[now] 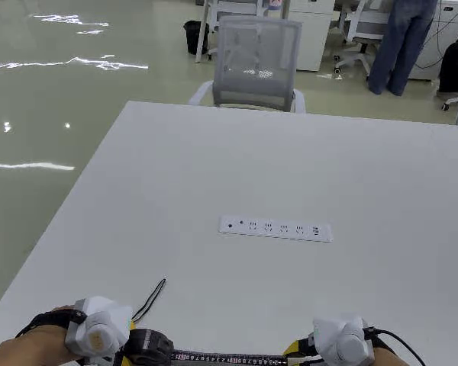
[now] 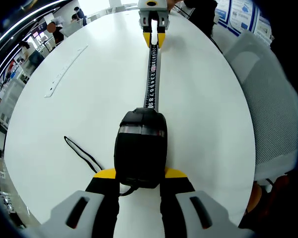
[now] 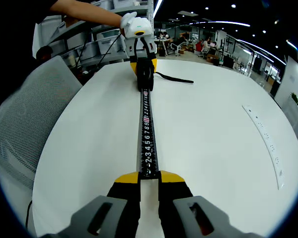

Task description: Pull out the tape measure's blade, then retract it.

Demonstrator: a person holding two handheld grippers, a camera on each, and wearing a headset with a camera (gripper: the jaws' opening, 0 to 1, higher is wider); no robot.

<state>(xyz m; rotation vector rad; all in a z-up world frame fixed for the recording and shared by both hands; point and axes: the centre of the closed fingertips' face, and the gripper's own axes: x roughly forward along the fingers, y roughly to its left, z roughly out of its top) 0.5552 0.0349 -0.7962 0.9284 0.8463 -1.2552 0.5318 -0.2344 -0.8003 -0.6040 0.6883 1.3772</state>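
At near edge of white table [image 1: 290, 168]: black tape measure case [image 2: 140, 146] flat on tabletop, clamped betw. jaws of L gripper [image 2: 139, 174] — black wrist strap [image 2: 82, 151] trailing off to one side. Well apart from case, R gripper [image 3: 149, 177] pinched narrow on tip of blade [image 3: 147, 134]; blade drawn out straight betw. the two grippers, low along tabletop, numerals up. Further back on table, white pwr strip [image 1: 275, 228], well apart from tape — grey mesh chair [image 1: 256, 65] at far edge.
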